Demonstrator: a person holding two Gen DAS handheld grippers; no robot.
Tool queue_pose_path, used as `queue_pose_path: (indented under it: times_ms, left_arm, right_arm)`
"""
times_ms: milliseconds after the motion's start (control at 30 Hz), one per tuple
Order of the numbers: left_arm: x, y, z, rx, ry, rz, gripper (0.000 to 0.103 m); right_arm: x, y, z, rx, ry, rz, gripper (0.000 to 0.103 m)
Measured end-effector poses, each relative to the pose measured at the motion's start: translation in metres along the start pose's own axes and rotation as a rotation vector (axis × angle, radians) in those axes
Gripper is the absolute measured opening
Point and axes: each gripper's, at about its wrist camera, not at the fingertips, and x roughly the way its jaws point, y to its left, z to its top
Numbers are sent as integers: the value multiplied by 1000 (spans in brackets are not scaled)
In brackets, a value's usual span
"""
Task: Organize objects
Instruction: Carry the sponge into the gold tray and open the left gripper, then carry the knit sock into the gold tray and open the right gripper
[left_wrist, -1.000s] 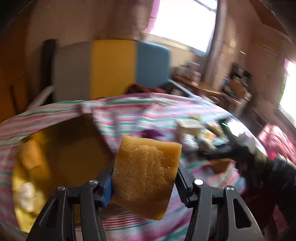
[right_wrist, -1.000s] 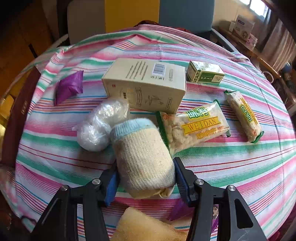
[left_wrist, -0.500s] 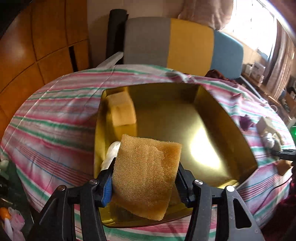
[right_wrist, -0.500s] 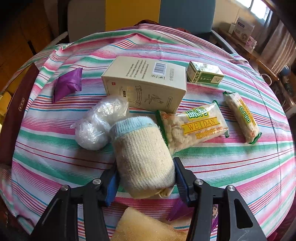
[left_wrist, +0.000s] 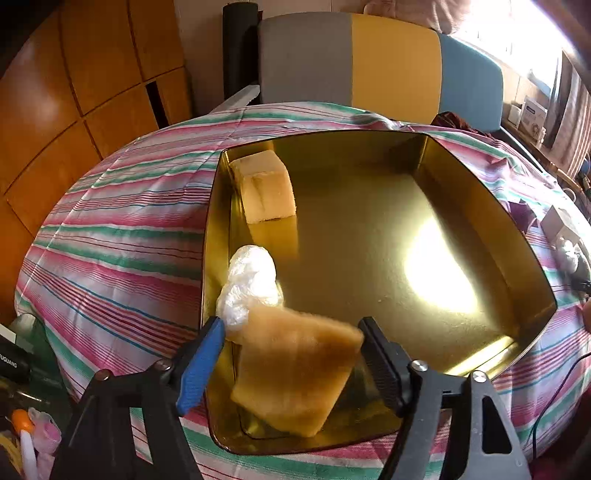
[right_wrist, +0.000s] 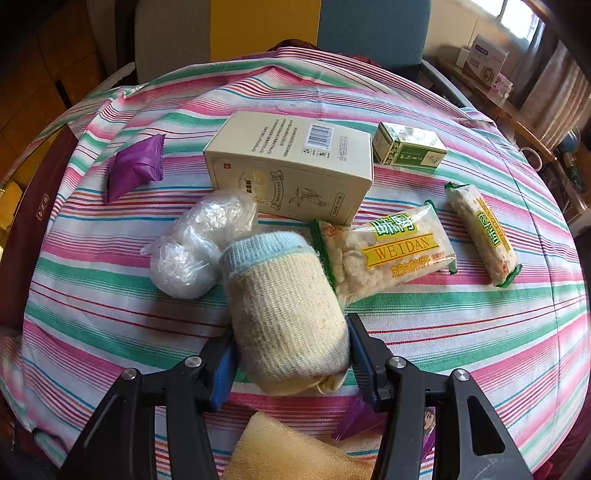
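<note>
In the left wrist view my left gripper is open above the near left corner of a gold tin tray. A yellow sponge is blurred between the spread jaws, clear of both pads, over the tray floor. The tray also holds another sponge block and a clear plastic bag. In the right wrist view my right gripper is shut on a cream knitted roll with a blue cuff, just above the striped tablecloth.
Around the knitted roll lie a clear plastic bag, a cream carton, a small green box, two snack packets, a purple pouch and a yellow sponge. A colour-block chair stands behind the table.
The left gripper swung from the right side of the table to over the tray, then opened and let go of the sponge, which is dropping. The right gripper has hardly moved.
</note>
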Motion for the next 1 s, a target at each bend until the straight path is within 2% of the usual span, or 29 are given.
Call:
queue_pose_path:
  times_ms: [167, 600, 800, 1000]
  left_arm:
    - [-15, 2, -1, -20, -47, 1, 76]
    - [-80, 10, 1, -85, -236, 5, 76]
    - [-83, 18, -1, -115, -242, -8, 76]
    - [-75, 38, -11, -185, -205, -42, 76]
  right_arm:
    - [0, 0, 1, -5, -1, -7, 55]
    - [-6, 3, 0, 4, -12, -28, 53]
    - [-38, 7, 2, 77, -101, 34, 53]
    - [-78, 41, 10, 88, -202, 102, 53]
